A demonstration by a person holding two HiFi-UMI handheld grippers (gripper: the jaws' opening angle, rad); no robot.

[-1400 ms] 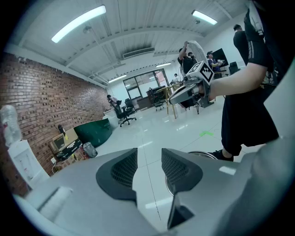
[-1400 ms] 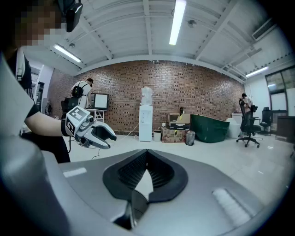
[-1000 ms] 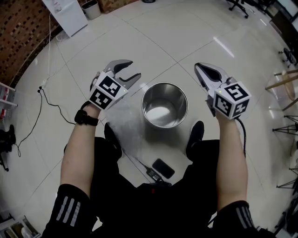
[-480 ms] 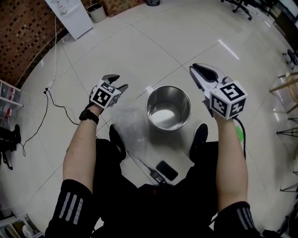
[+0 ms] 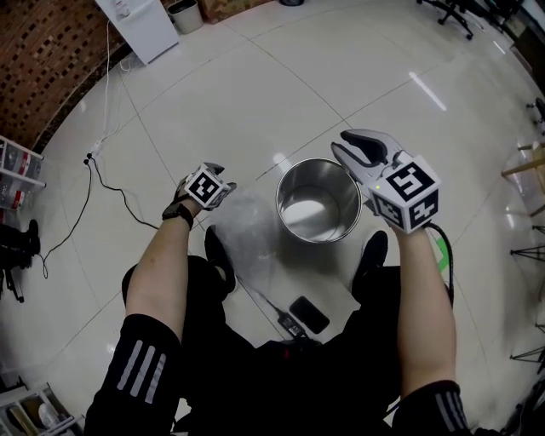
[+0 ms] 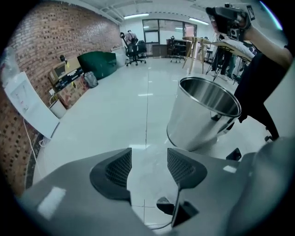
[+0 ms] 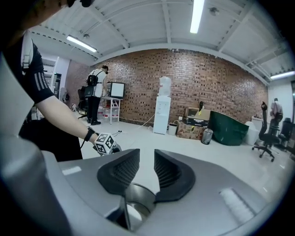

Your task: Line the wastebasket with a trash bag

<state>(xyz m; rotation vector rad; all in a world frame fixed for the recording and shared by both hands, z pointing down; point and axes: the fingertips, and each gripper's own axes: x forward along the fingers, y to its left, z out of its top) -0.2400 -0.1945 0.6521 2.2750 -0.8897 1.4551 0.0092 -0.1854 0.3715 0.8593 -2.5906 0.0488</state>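
Note:
The steel wastebasket (image 5: 318, 201) stands upright on the tile floor between my shoes and shows again in the left gripper view (image 6: 203, 115). A clear trash bag (image 5: 247, 228) lies crumpled on the floor to its left. My left gripper (image 5: 220, 177) hangs low over the bag's far edge, pointing steeply down. Its jaws have just been opening and stand open (image 6: 147, 162) with only floor and faint plastic beyond them. My right gripper (image 5: 363, 146) hovers over the basket's right rim. Its jaws have just been opening from shut and hold nothing (image 7: 146, 171); the basket's rim (image 7: 134, 202) shows below them.
A black phone (image 5: 308, 313) and a cable (image 5: 271, 305) lie on the floor near my feet. A white cabinet (image 5: 146, 25), a small bin (image 5: 185, 14) and a floor cable (image 5: 109, 179) lie far left. Stools and chairs stand at the right edge.
The left gripper has dropped from beside the basket's rim down toward the bag on the floor. The right gripper has shifted left over the basket's rim, and its jaws have parted.

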